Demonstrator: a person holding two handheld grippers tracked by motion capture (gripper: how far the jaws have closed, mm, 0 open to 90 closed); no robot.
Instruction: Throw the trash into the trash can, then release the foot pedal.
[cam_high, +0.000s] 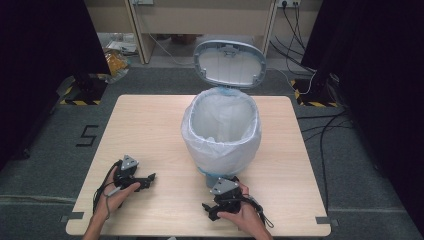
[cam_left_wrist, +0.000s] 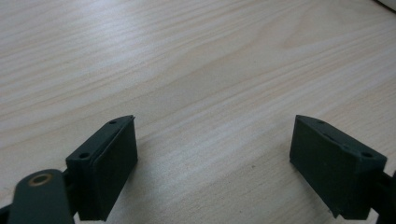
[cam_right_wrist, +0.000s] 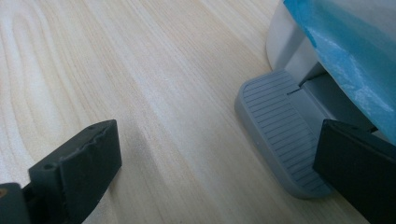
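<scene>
Wooden table (cam_high: 150, 130) carries bin (cam_high: 221, 131) at centre frame, lid up. Right gripper (cam_right_wrist: 215, 163) released, one jaw over pedal (cam_right_wrist: 275, 126). Left gripper (cam_left_wrist: 212, 158) released, empty. Next, judged: release pedal carefully.

Table (cam_high: 150, 130) pale matt wood grain; pedal (cam_right_wrist: 280, 135) ribbed grey plastic; bin liner (cam_high: 222, 145) thin translucent plastic.
</scene>
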